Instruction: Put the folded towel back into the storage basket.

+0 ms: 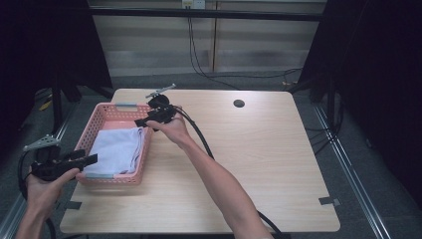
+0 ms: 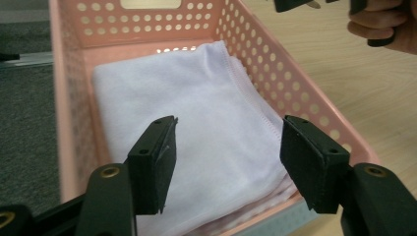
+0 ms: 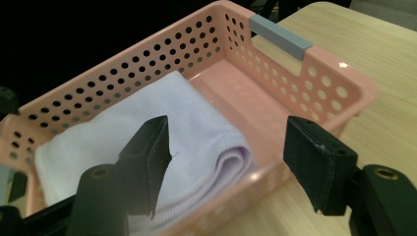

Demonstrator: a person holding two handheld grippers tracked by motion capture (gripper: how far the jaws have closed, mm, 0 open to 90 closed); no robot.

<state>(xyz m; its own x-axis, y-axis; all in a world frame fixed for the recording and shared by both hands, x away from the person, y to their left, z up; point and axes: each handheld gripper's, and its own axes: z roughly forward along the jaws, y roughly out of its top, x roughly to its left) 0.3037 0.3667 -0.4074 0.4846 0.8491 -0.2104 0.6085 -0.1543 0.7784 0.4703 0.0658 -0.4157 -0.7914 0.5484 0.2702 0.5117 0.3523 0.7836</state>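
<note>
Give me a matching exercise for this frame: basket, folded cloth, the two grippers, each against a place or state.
Things:
1. pink basket
2. white folded cloth
3. left gripper
4. right gripper

Places or states:
A. lies inside the basket
B. jaws open, at the basket's near end
C. stands on the table's left part
D. jaws open, above the basket's right rim

Pairs: 1-C, 2-A, 3-B, 4-D

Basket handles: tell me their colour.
Grey; the perforated pink plastic basket has a grey handle bar, clearest in the right gripper view.
</note>
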